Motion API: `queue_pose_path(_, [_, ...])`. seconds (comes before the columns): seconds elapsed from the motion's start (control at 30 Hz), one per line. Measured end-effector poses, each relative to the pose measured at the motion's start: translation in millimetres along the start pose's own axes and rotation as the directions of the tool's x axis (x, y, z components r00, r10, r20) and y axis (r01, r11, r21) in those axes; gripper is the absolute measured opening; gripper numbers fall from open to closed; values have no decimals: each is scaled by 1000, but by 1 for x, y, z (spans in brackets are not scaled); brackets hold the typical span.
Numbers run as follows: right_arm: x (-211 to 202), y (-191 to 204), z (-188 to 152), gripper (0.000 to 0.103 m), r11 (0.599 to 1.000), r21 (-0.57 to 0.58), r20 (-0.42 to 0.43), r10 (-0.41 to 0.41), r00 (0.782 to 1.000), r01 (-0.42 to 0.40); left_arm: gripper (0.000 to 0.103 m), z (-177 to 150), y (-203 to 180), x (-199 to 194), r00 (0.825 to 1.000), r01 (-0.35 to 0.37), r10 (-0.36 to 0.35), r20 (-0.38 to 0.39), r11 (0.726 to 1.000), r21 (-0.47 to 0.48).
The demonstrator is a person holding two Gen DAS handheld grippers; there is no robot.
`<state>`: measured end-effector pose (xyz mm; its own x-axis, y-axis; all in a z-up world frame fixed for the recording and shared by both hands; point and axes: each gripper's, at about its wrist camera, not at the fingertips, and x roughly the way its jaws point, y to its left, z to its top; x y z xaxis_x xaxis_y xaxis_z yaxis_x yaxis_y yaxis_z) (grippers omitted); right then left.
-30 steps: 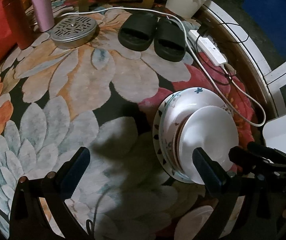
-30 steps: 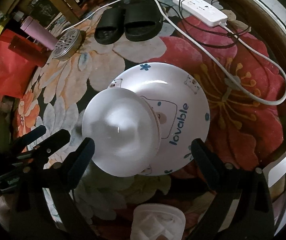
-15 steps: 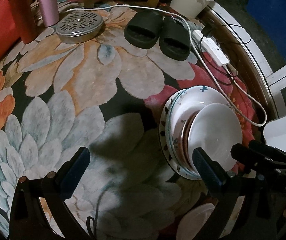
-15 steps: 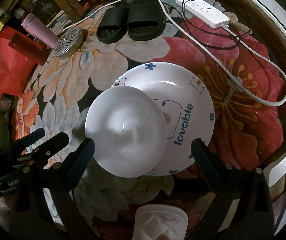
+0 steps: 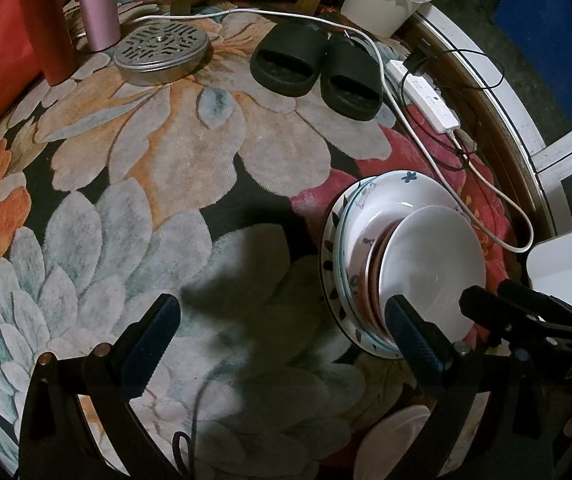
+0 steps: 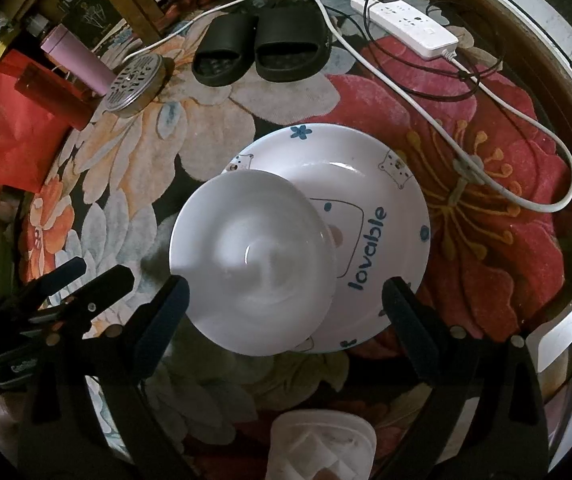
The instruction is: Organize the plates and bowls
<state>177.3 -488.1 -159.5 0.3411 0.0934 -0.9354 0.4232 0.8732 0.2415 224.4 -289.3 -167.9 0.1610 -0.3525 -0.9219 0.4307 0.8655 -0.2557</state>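
- Left wrist view: the left gripper hangs with jaws spread wide, holding nothing, above the floral rug. The stack of plates sits just right of it, with the plain white bowl on top.
- Right wrist view: the right gripper is likewise agape and empty, straddling the white bowl, which rests off-centre on the "lovable" plate. Stiff, glazed and breakable, I'd judge; best pinched at the rim.

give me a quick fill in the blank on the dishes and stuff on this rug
The plain white bowl sits on the plate printed with the word ____.
The slippers are coloured ____.
The power strip is coloured ____.
Both the left gripper and right gripper are ____.

Answers: lovable; black; white; open
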Motion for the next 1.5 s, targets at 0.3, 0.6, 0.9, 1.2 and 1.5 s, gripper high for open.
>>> queue_pose_path(0.3, [-1, 0, 0, 98, 1000, 2, 10, -12, 1000, 12, 102, -1, 0, 0, 1000, 6, -6, -4, 1000, -1])
queue_pose_path(0.6, [-2, 1, 0, 98, 1000, 7, 15, -22, 1000, 22, 102, -2, 3, 1, 1000, 16, -16, -8, 1000, -10])
queue_pose_path(0.9, [-2, 2, 0, 98, 1000, 6, 19, -23, 1000, 23, 102, -3, 3, 0, 1000, 13, -13, -10, 1000, -12])
queue_pose_path(1.2, [-4, 5, 0, 98, 1000, 5, 33, -25, 999, 25, 102, -5, 5, -1, 1000, 11, -11, -10, 1000, -7])
queue_pose_path(1.5, [-4, 12, -3, 98, 1000, -4, 38, -28, 999, 28, 102, -7, 13, -5, 1000, 16, -16, -1, 1000, -17])
